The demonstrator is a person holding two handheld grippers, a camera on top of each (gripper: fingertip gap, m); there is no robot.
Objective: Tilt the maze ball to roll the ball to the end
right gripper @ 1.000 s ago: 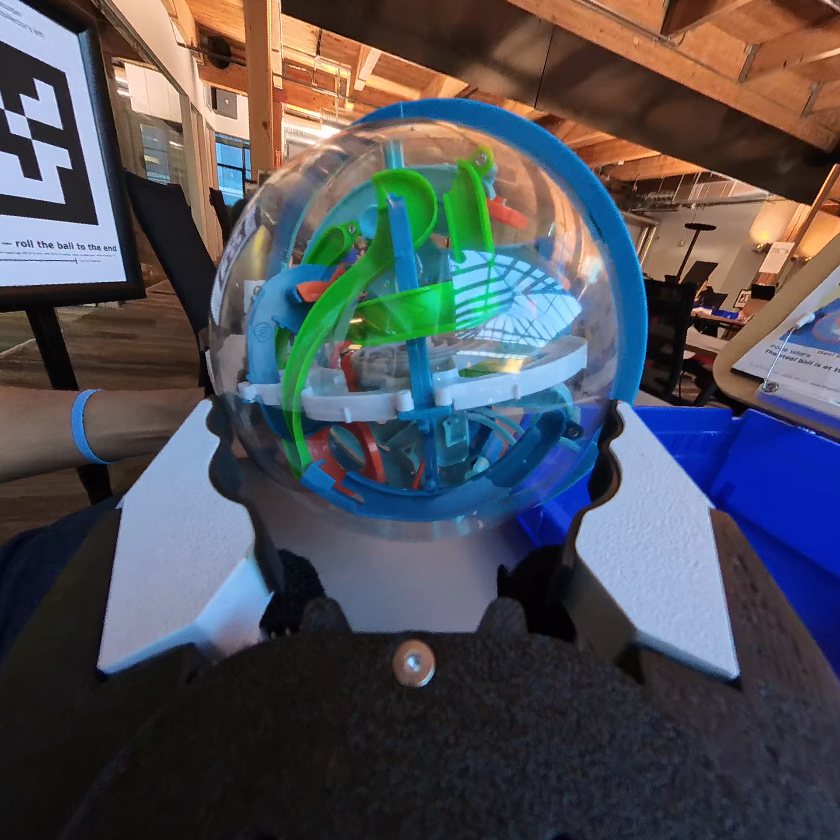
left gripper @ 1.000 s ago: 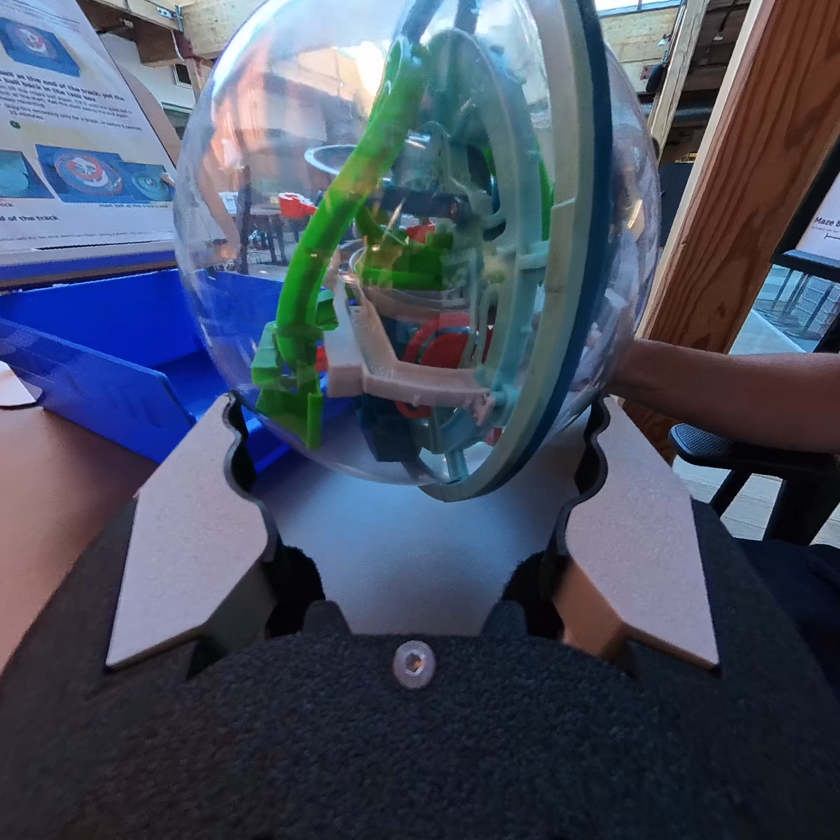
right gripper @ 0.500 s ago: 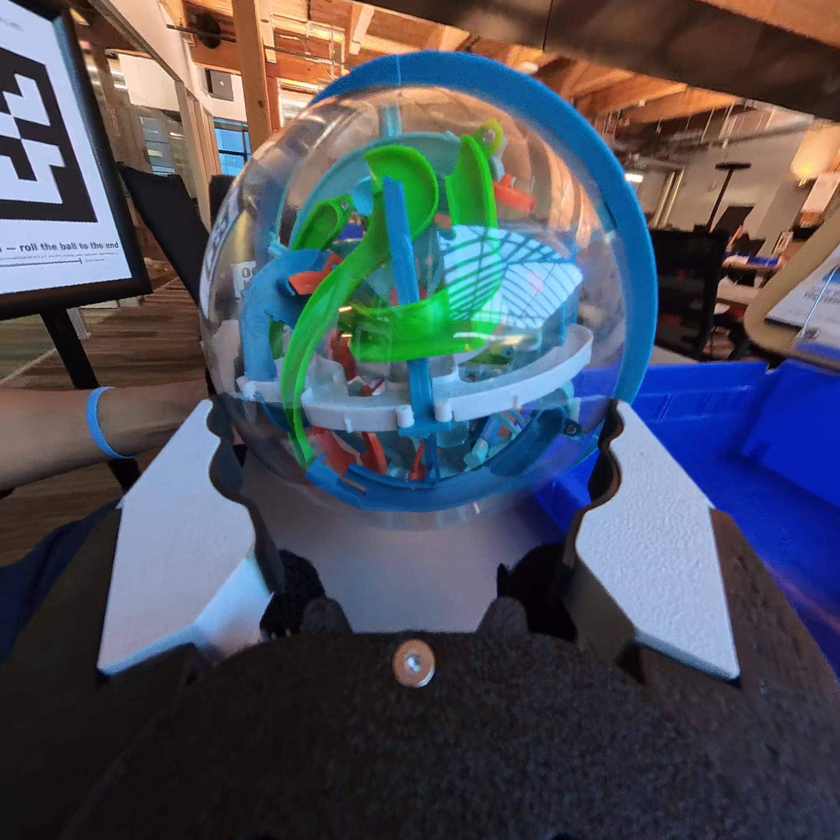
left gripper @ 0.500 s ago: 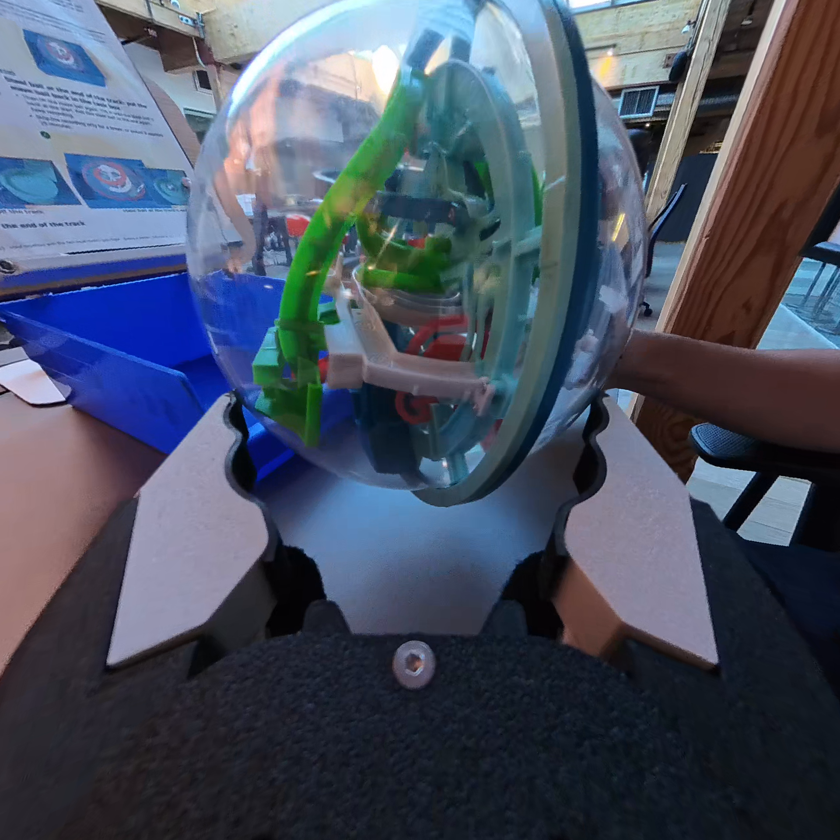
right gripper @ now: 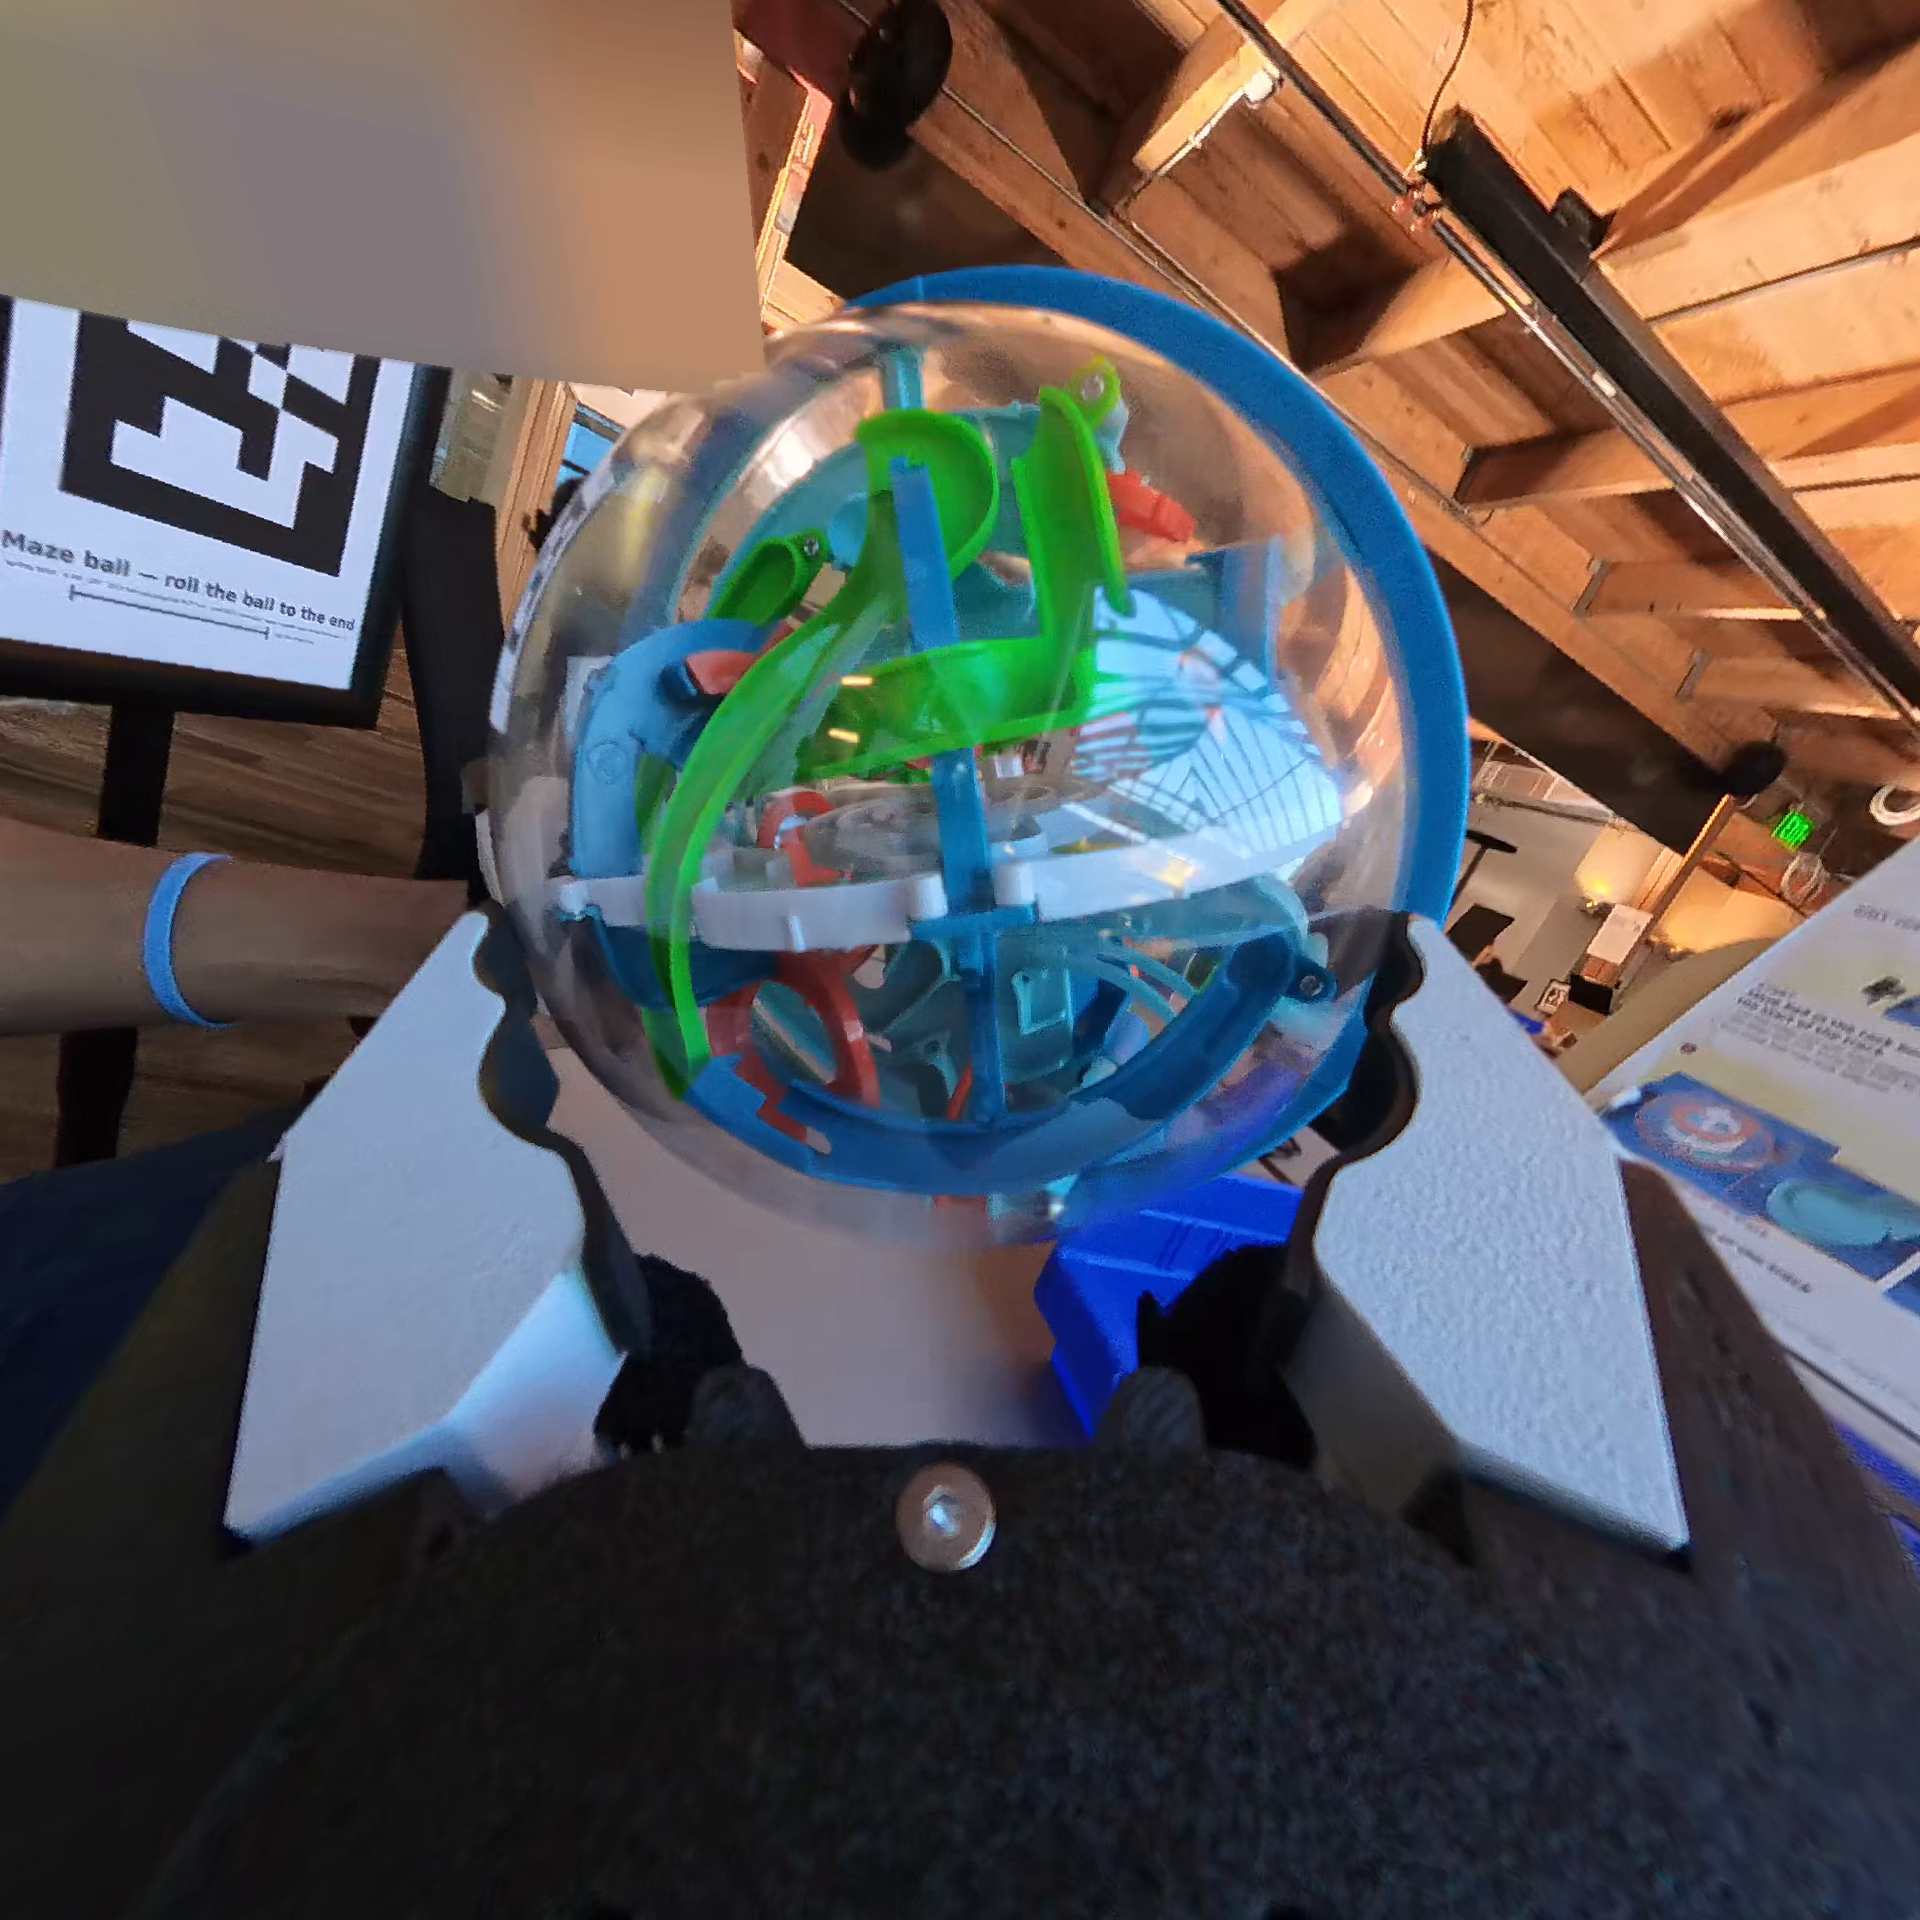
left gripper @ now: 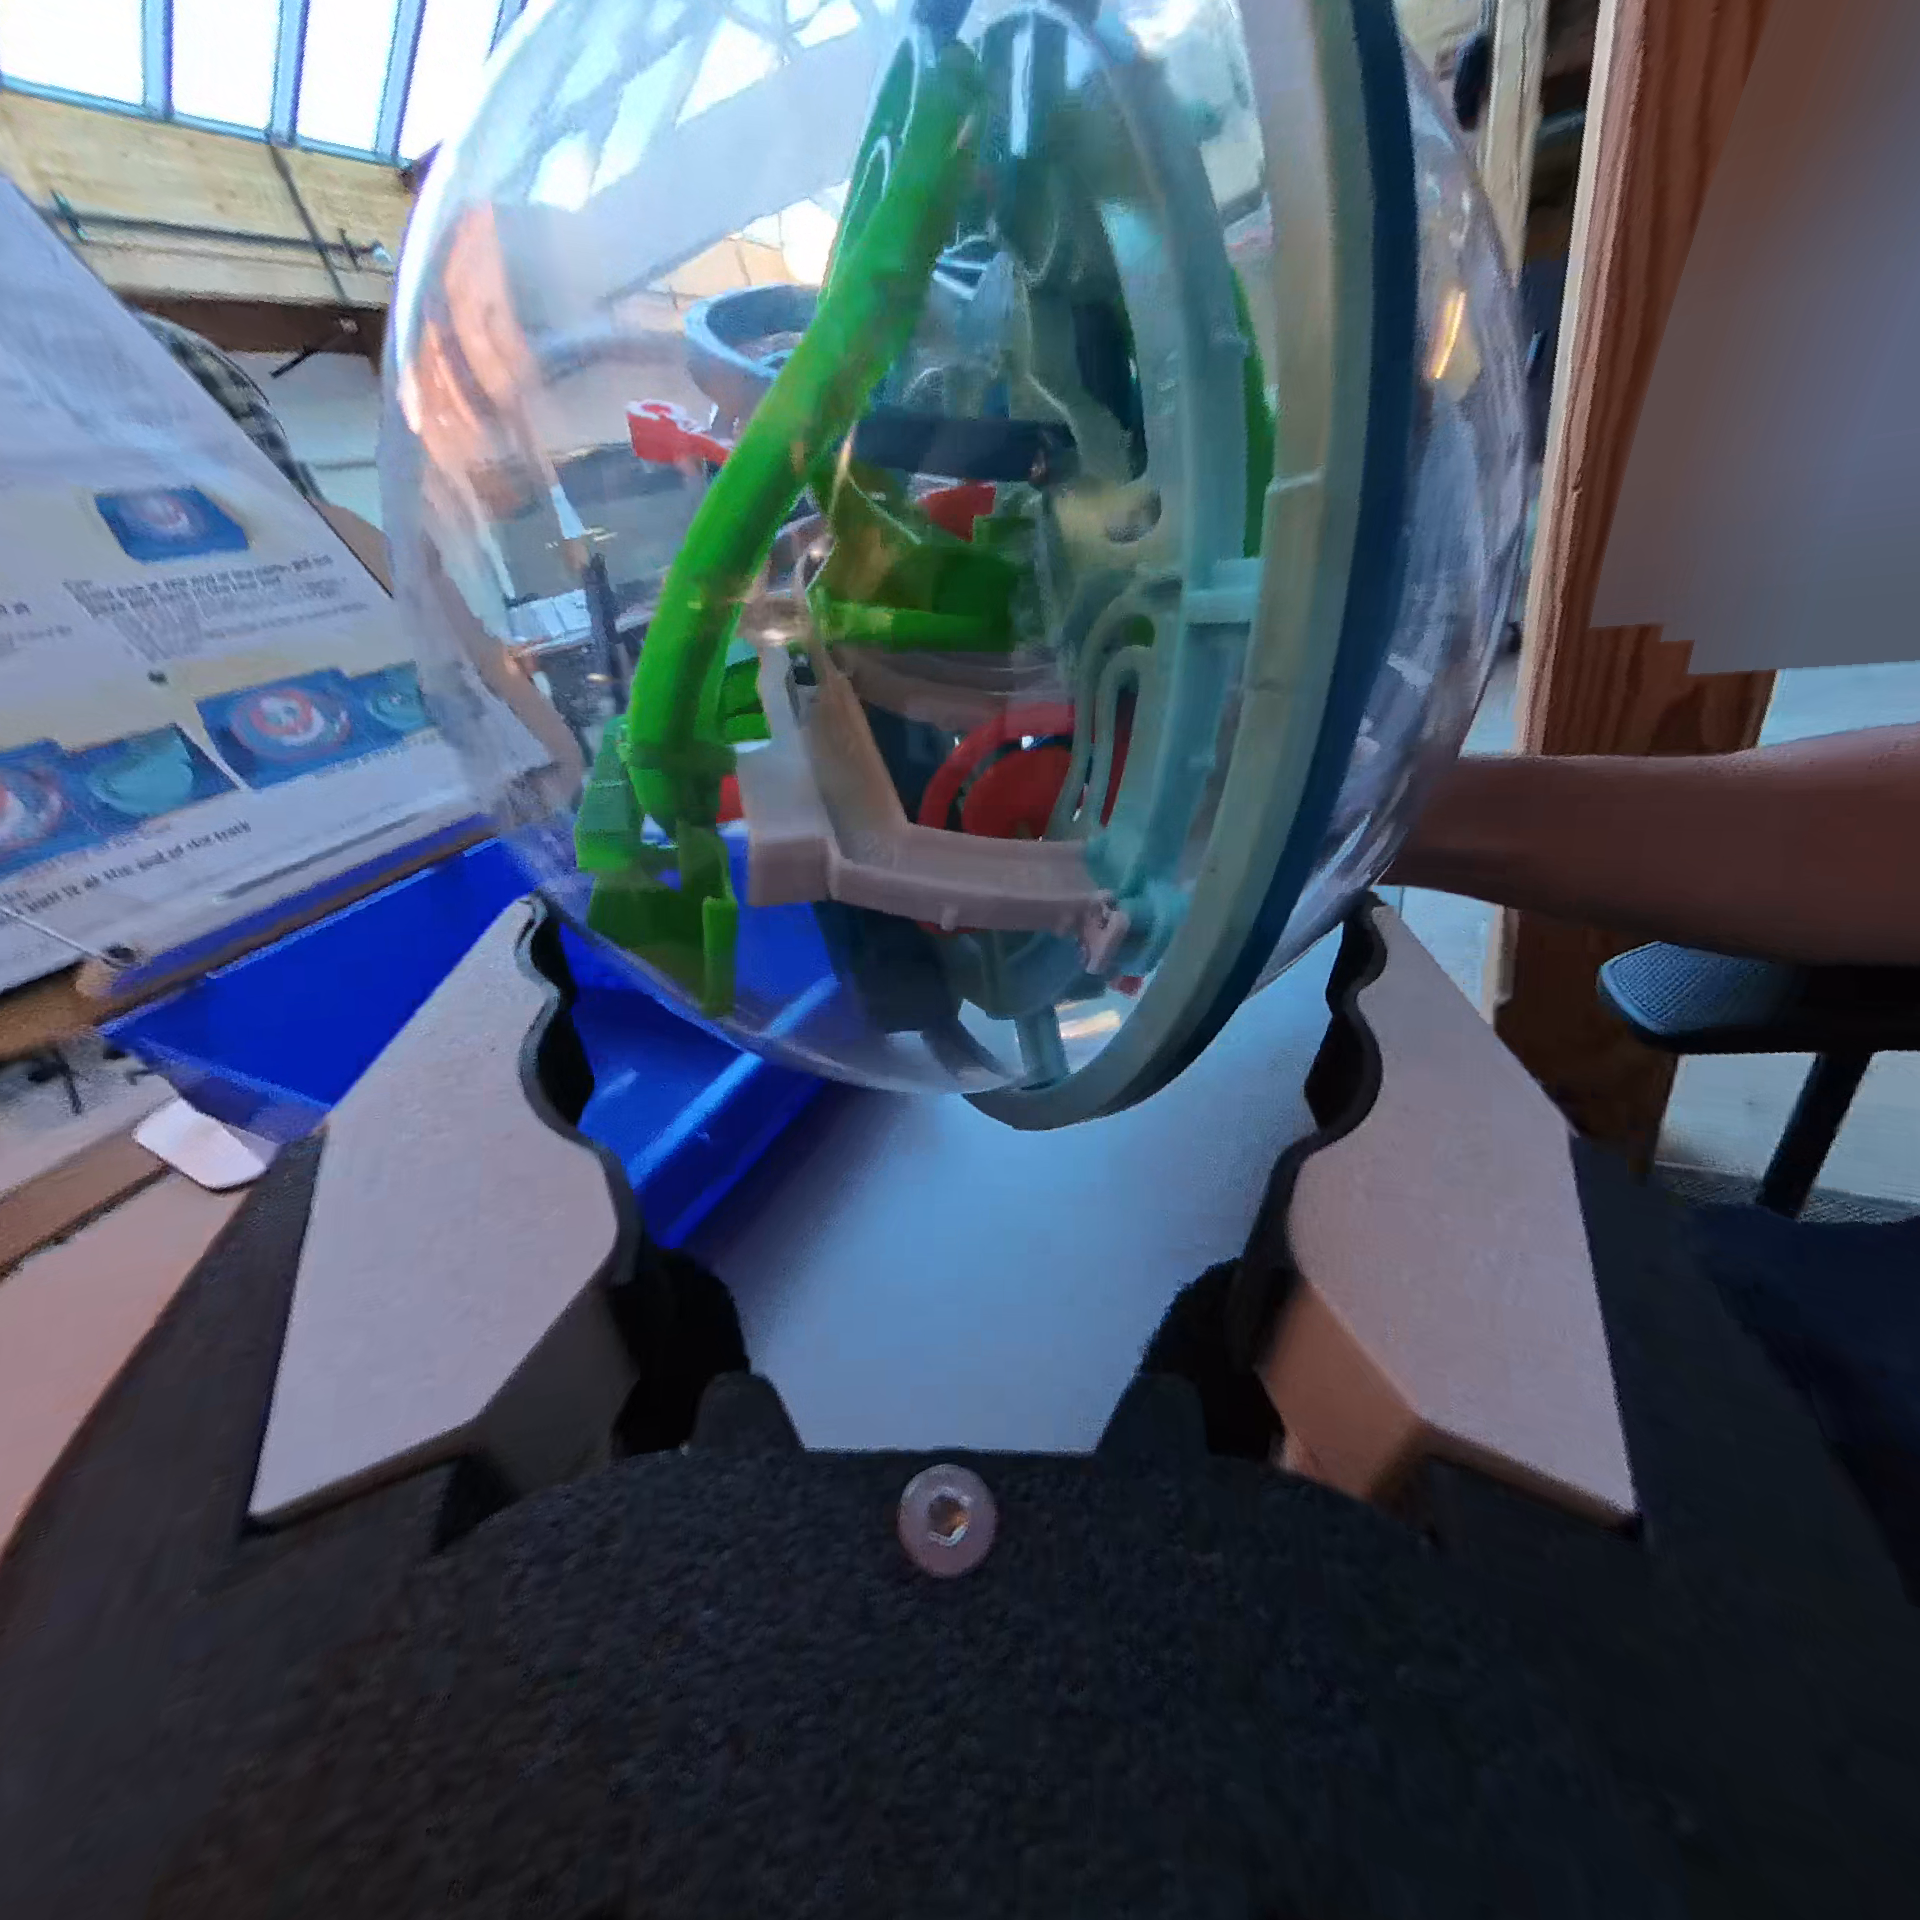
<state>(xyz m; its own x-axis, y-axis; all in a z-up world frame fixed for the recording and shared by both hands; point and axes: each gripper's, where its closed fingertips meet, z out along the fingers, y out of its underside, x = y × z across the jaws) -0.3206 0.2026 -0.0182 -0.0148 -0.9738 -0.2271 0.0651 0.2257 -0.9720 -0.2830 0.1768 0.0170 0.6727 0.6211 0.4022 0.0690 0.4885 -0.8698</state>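
The maze ball [left gripper: 935, 540] is a clear plastic sphere with a blue ring around its middle and green, white, red and blue tracks inside. It is held in the air between both grippers. My left gripper [left gripper: 951, 935] is shut on it, with the fingers pressed against its lower left and right sides. In the right wrist view the maze ball [right gripper: 966, 748] sits the same way in my right gripper [right gripper: 945, 935], which is shut on it. The ring stands nearly upright and leans. I cannot pick out the small rolling ball inside.
A blue bin [left gripper: 312, 997] lies below the sphere and also shows in the right wrist view [right gripper: 1164, 1278]. An instruction sheet [left gripper: 177, 675] leans behind it. A wooden post [left gripper: 1621, 520], a framed sign [right gripper: 197, 488], a person's forearm [left gripper: 1662, 831] and a chair [left gripper: 1745, 1008] are close.
Both grippers have tipped upward with the maze ball. The blue bin has dropped lower in both views, and windows and ceiling beams now show behind the sphere. The grip is unchanged.
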